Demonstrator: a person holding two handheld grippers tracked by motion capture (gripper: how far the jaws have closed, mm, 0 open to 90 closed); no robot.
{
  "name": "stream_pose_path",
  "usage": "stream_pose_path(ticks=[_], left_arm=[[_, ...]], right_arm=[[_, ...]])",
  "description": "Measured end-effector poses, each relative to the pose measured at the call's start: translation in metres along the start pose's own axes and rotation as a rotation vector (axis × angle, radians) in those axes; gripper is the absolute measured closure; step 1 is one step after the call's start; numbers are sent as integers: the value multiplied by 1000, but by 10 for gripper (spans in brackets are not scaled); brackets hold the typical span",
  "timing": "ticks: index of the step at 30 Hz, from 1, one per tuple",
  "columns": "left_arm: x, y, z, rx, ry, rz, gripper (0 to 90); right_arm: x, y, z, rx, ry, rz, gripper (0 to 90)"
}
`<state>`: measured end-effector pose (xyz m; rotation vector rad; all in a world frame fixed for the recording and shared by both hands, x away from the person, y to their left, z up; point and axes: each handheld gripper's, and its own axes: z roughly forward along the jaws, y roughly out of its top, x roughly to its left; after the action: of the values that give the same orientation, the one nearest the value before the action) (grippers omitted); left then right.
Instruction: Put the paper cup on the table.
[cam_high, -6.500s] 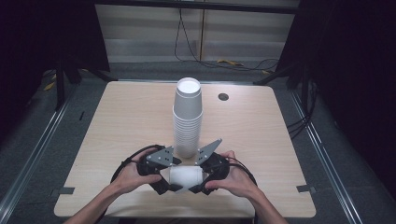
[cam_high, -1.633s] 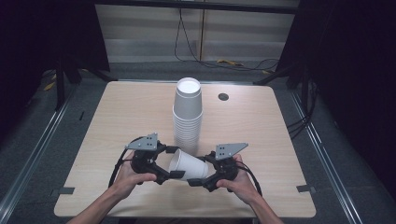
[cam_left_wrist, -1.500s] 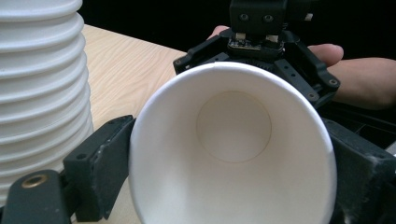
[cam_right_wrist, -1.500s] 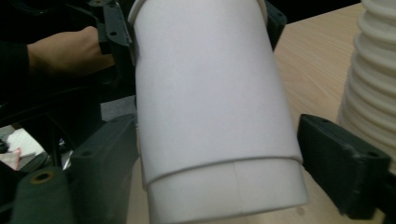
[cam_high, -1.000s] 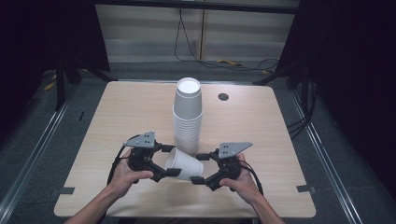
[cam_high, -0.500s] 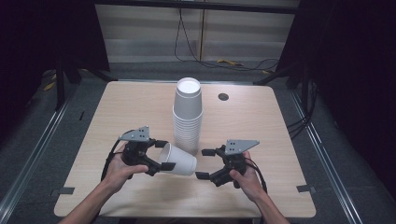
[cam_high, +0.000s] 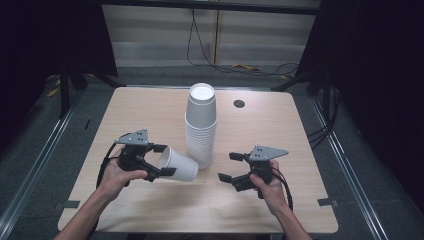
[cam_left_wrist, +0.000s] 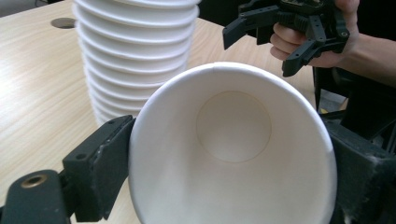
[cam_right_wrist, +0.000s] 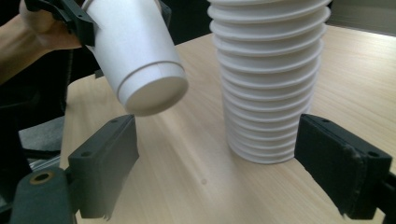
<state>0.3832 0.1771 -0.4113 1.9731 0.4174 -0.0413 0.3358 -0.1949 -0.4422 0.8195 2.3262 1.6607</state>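
Left hand-held gripper (cam_high: 159, 161) grips the light, crushable paper cup (cam_high: 179, 164) at its rim, frame lower left; right hand-held gripper (cam_high: 231, 167) gapes empty.

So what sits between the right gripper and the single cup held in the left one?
In the high view, bare tabletop lies between the right gripper and the paper cup; the cup stack stands just behind that gap.

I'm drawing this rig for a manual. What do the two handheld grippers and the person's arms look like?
Both the left gripper and the right gripper are black, each with two blocky flat-faced jaws, a grey three-cornered plate with small holes on top, and a black cable looping behind. A brass-coloured ring sits near the jaw base. The forearms are bare, with no sleeves or gloves in sight.
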Motion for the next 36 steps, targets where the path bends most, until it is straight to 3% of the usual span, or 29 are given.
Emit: stream_pose_path(ticks=[8, 13, 14, 18, 26, 30, 36], left_arm=[[11, -5, -12, 8, 54, -27, 115], [13, -7, -14, 42, 92, -30, 116], [13, -8, -16, 56, 109, -30, 116], [14, -7, -19, 74, 138, -22, 115], [21, -5, -21, 110, 187, -15, 115], [23, -3, -16, 161, 241, 20, 115], [24, -1, -12, 216, 265, 22, 114]], right_arm=[[-3, -2, -4, -10, -57, 11, 133], [-3, -2, -7, -12, -84, 21, 133], [-2, -2, -10, -11, -112, 23, 133], [0, -2, -14, -13, -143, 13, 133], [-3, -9, -25, -3, -166, 16, 133], [-3, -12, -27, -2, -176, 14, 134], [-3, -13, -25, -1, -171, 10, 134]])
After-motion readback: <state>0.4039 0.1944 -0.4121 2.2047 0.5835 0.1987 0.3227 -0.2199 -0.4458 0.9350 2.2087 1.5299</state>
